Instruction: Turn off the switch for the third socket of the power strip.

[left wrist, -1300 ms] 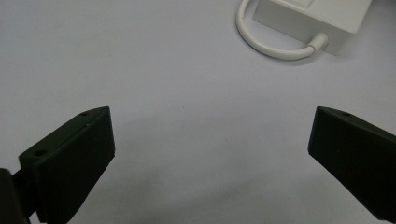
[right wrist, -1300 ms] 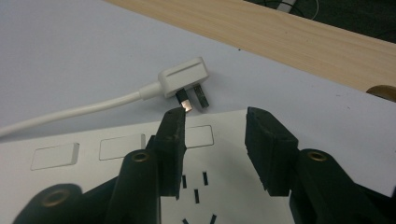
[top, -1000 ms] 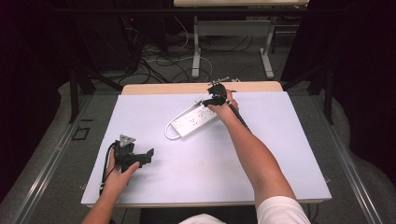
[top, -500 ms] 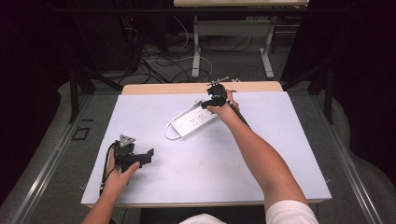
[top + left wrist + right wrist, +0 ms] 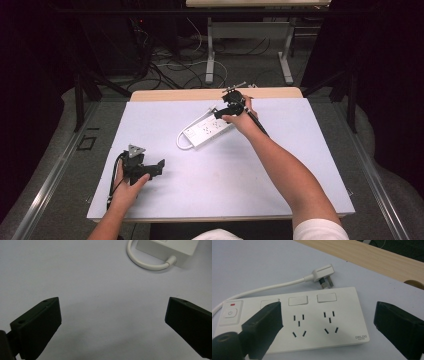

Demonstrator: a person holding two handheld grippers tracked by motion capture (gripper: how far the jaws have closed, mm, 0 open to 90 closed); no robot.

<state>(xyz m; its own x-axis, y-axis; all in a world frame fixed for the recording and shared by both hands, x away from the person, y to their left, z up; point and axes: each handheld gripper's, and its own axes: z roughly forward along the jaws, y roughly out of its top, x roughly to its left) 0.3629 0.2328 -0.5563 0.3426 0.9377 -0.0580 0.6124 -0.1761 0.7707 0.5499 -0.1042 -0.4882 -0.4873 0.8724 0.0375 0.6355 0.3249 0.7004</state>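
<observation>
My right hand-held gripper [image 5: 220,111] hovered at the far end of the white power strip [image 5: 207,131], near the far edge of the counter [image 5: 310,165]. Its jaws had just been opening and stood wide apart, with nothing clamped between them. In the right gripper view, the right hand-held gripper [image 5: 324,327] looked down along the power strip [image 5: 312,322]: one jaw overlapped the strip's face beside the leftmost of three rectangular covers, the other stood past the strip's end over bare counter. Two socket groups lay in the gap between the jaws — untouched by either pad. The power button [image 5: 230,313] with its red indicator sat at the strip's cord end, to the left of the near jaw. The white cord [image 5: 262,288] ran along the far side of the strip and ended in the plug [image 5: 323,273], which lay on the counter just beyond the strip's far long edge, pins toward the strip.

My left hand-held gripper [image 5: 159,166] rested on the near left part of the counter, well apart from the strip. In the left gripper view, the left hand-held gripper [image 5: 112,322] had its jaws fully spread and empty over bare counter [image 5: 87,277]; the cord end of the power strip [image 5: 170,248] and a loop of its cord [image 5: 145,263] lay ahead — well clear of both jaws.
</observation>
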